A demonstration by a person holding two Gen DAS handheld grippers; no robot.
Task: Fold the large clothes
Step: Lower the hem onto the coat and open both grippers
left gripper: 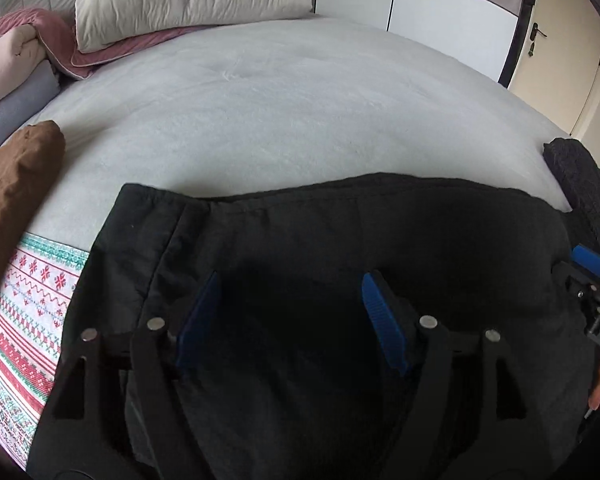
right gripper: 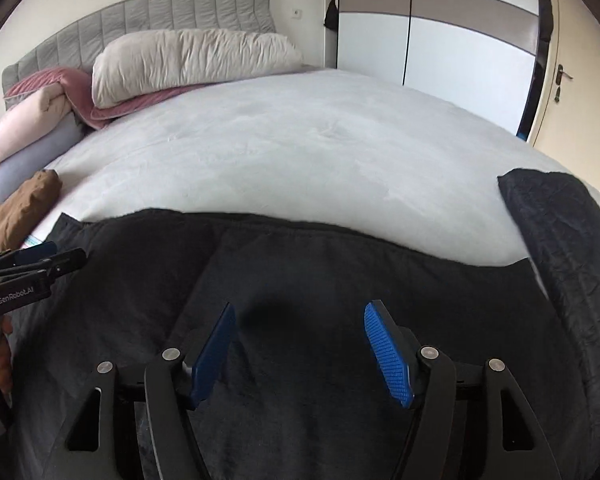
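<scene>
- My left tool [left gripper: 288, 312]: blue pads spread wide apart, clamped on nothing, poised over the black garment [left gripper: 320, 248].
- My right tool [right gripper: 300, 340]: pads likewise apart, gripping nothing, above the same cloth; its tip also showed at the right edge of the left wrist view.
- Black garment: spread flat across the near end of the bed [right gripper: 300, 140], its far hem lying straight across the white cover.
- Dark quilted piece [right gripper: 560, 232]: at the garment's right, partly on the bed edge.
- Brown cloth [left gripper: 16, 176]: bunched at the left, apart from the garment.
- Patterned red-and-teal fabric [left gripper: 28, 300]: lay under the garment's left side.
- Pillow [right gripper: 192, 60]: at the headboard [right gripper: 140, 16], atop pink bedding.
</scene>
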